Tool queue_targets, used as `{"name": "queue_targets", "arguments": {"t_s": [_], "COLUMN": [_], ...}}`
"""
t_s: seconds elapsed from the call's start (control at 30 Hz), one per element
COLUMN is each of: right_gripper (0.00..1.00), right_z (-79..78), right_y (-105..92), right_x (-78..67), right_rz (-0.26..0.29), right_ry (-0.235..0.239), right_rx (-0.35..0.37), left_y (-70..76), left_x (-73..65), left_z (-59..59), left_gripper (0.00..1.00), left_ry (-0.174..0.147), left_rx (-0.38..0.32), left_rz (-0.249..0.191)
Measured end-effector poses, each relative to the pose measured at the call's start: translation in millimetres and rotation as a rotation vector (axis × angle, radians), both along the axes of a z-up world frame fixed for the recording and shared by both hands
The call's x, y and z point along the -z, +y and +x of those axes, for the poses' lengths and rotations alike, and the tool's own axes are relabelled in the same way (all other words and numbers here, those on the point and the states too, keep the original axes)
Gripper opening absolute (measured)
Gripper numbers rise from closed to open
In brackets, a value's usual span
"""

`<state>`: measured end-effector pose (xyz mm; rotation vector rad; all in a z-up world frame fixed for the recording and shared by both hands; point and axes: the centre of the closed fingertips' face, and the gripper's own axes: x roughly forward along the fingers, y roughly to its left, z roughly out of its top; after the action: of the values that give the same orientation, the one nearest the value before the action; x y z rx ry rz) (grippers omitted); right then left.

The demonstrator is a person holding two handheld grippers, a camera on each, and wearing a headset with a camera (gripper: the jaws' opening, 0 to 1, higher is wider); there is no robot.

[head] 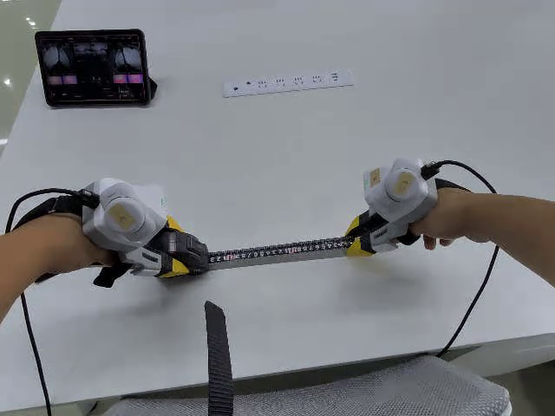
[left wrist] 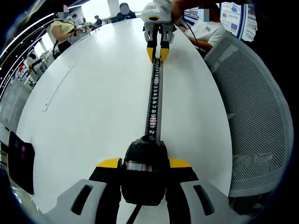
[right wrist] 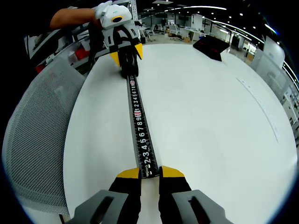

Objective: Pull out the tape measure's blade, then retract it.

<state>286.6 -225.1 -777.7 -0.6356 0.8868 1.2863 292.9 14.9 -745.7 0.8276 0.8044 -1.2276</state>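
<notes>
Left gripper [head: 179, 257] is squeezed tight on the black case [head: 189, 250] of the tape, and right gripper [head: 355, 246] is pinched on the far end of the blade [head: 277, 252]. Seen from the head view, the blade lies flat on the white table [head: 303, 165] in a straight line between the two, with the case on the person's left and the tip on the right. A tablet [head: 93, 68] and a power strip [head: 288, 83] sit well apart at the far side, and a chair [head: 364, 390] is at the near edge. In the left gripper view, the case sits snug between the jaws. The blade runs out of its mouth, numbers up, all the way to the right gripper at the far end. In the right gripper view, the yellow tips close on the blade's tip, and the blade runs away to the case in the left gripper. So I think the pulling part is done, or close to done. The letting-back part is not yet done: the blade has to slide back in. The one thing here that holds something is the case. I guess the rest of the blade is rolled up inside, but that is hidden.
</notes>
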Motion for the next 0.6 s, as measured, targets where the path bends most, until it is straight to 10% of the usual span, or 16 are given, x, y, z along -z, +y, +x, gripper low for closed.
{"name": "queue_targets", "arguments": {"t_s": [0.6], "right_gripper": [0.10], "right_z": [-2.5], "right_y": [1.1], "right_x": [-1.0], "right_rz": [-0.018], "right_ry": [-0.005], "right_rx": [-0.010], "left_y": [-0.2], "left_x": [0.7], "left_z": [0.7], "left_gripper": [0.32], "left_ry": [0.001], "left_rx": [-0.007], "left_rz": [-0.017]}}
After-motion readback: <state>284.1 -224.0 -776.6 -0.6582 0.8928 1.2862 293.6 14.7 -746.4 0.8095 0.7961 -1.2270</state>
